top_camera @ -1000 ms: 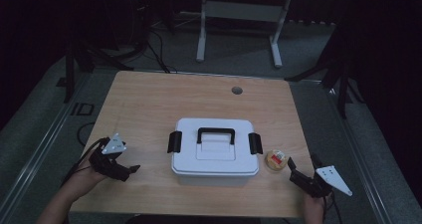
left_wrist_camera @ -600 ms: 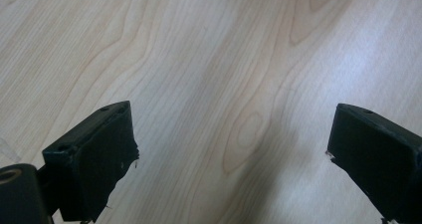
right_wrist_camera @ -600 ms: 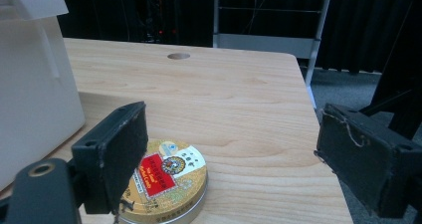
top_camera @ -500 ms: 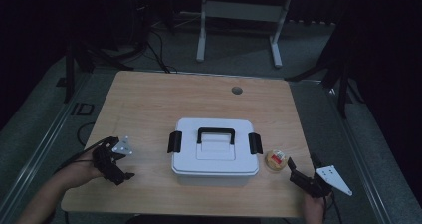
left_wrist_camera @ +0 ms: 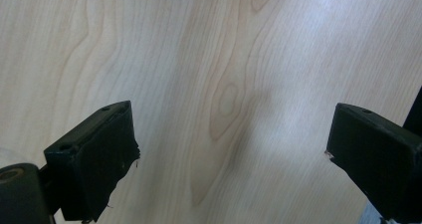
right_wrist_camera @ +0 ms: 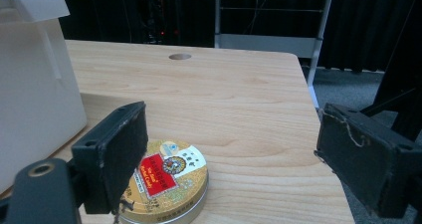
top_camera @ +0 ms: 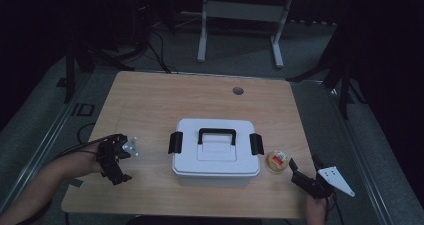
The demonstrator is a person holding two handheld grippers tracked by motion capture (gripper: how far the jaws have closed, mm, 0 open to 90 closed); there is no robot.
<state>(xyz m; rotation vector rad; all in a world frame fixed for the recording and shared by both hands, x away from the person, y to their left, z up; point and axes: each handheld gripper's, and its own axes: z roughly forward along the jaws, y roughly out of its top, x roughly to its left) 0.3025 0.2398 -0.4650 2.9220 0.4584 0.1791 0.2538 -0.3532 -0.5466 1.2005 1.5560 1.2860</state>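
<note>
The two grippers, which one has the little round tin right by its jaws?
The right gripper: the round gold tin sits just ahead of its open jaws. The left gripper faces bare table.

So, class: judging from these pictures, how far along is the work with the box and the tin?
Nothing looks done: the white box sits closed, latches down. In hand: nothing; the right gripper is open beside the round tin, the left gripper open over bare table. Any gripping is left.

Open wood around me, one big box mid-table.
My left gripper (top_camera: 120,161) has bare table (top_camera: 150,105) ahead; the white box (top_camera: 216,154) and round tin (top_camera: 277,161) crowd my right gripper (top_camera: 299,171).
</note>
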